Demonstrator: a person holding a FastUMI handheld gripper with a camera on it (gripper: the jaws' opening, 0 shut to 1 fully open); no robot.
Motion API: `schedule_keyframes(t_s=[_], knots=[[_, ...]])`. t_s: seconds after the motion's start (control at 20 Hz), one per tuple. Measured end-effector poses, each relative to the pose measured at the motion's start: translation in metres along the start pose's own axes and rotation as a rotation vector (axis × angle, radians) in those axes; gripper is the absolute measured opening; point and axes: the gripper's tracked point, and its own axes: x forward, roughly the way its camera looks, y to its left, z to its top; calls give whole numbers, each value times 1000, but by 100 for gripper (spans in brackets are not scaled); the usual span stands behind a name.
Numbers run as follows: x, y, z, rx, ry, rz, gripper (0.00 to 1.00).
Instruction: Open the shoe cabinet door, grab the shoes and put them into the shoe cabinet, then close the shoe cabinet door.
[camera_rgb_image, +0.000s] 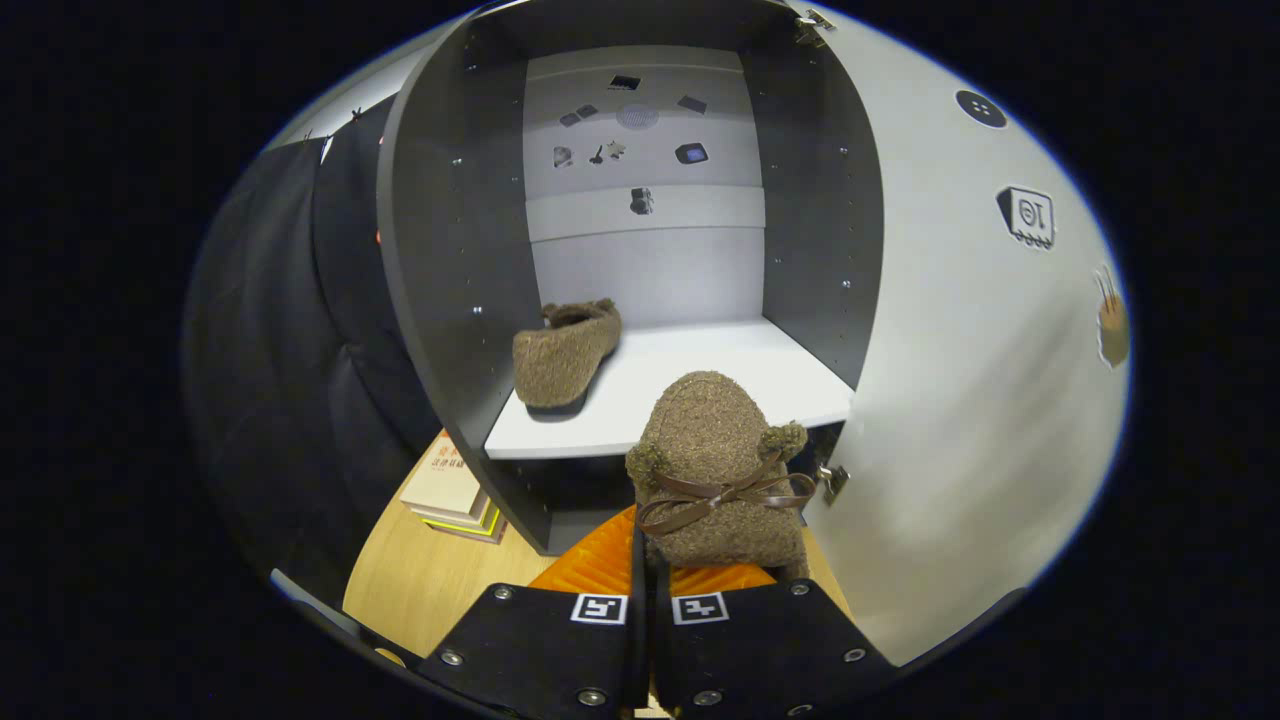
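My gripper (648, 560) is shut on a fuzzy brown shoe (718, 470) with a brown ribbon bow, holding it by its rear edge, toe pointing at the cabinet. The shoe hangs just in front of the white shelf (740, 385) of the open shoe cabinet (450, 250). A second matching brown shoe (562, 355) lies on the left part of that shelf, toe toward me. The cabinet door (960, 400) stands swung open on the right, its pale inner face beside the held shoe.
The cabinet's dark side walls frame the shelf. A hinge (832, 482) sits on the door's edge close to the held shoe. Stacked books (450, 490) lie on the wooden surface (430, 580) at the cabinet's lower left. Black cloth hangs to the left.
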Motion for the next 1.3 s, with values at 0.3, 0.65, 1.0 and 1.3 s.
schedule_keyframes(t_s=[0.3, 0.65, 1.0, 1.3], knots=[[62, -13, 64, 0, -34, 8, 2], [136, -14, 107, -44, -39, 52, 2], [208, -11, 118, -34, -6, 114, 3], [243, -9, 112, -25, 21, 100, 4]])
